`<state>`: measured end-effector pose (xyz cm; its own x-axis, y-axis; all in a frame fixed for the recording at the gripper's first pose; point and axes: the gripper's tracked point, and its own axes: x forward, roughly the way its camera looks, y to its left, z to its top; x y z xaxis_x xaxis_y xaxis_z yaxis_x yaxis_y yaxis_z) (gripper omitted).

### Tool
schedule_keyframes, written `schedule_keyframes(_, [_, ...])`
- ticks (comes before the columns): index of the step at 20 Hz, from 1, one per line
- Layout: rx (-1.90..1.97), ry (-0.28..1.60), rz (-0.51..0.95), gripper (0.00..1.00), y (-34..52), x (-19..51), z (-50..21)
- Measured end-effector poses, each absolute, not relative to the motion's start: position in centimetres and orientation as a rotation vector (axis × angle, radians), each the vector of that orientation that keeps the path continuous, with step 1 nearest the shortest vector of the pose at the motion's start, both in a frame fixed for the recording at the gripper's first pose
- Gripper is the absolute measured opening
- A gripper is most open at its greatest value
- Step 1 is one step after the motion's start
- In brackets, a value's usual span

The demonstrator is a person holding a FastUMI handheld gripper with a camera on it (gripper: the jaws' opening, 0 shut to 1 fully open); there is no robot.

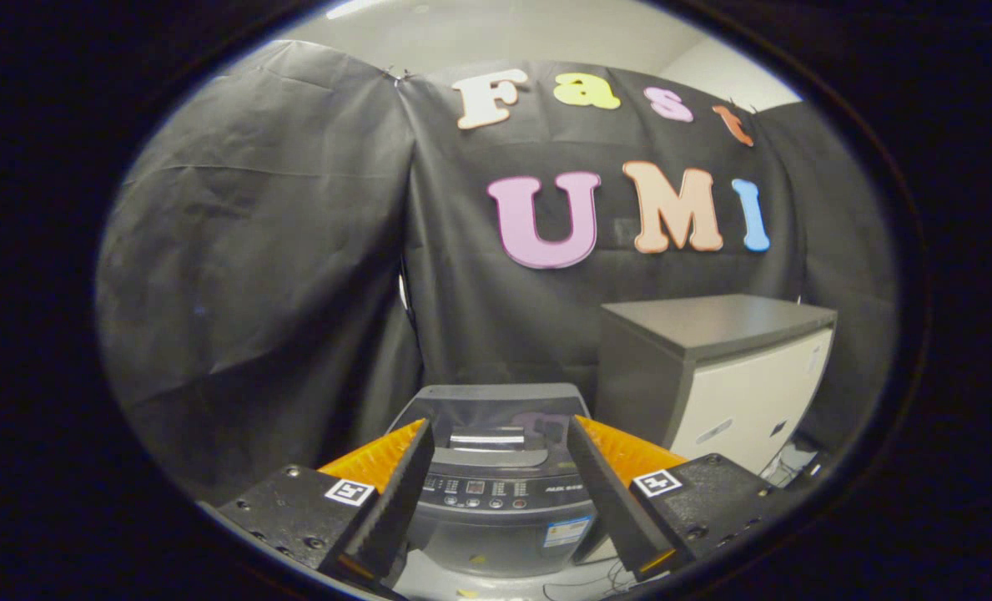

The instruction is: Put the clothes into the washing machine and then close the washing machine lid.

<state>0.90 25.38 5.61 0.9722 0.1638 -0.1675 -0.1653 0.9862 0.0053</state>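
Note:
A small grey top-loading washing machine (496,492) stands on the floor, seen between and beyond my fingers. Its dark glass lid (496,413) lies flat and shut on top, with a handle recess toward me. A control panel (496,490) with small buttons runs along its front. My gripper (498,434) hangs well above and in front of the machine, open, with nothing between its fingers. No clothes lie on the machine's top.
A grey cabinet (712,376) with a pale front stands right next to the machine on its right. Black cloth walls close in behind and to the left. Cables lie on the pale floor (596,576) near the machine's base.

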Motion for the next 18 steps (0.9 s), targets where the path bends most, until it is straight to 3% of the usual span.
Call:
schedule_keyframes(13, [0.039,0.019,0.137,0.97,19.6,-6.7,12.6])
schedule_keyframes(18, [-0.049,0.043,0.105,0.97,17.4,-9.0,10.9])
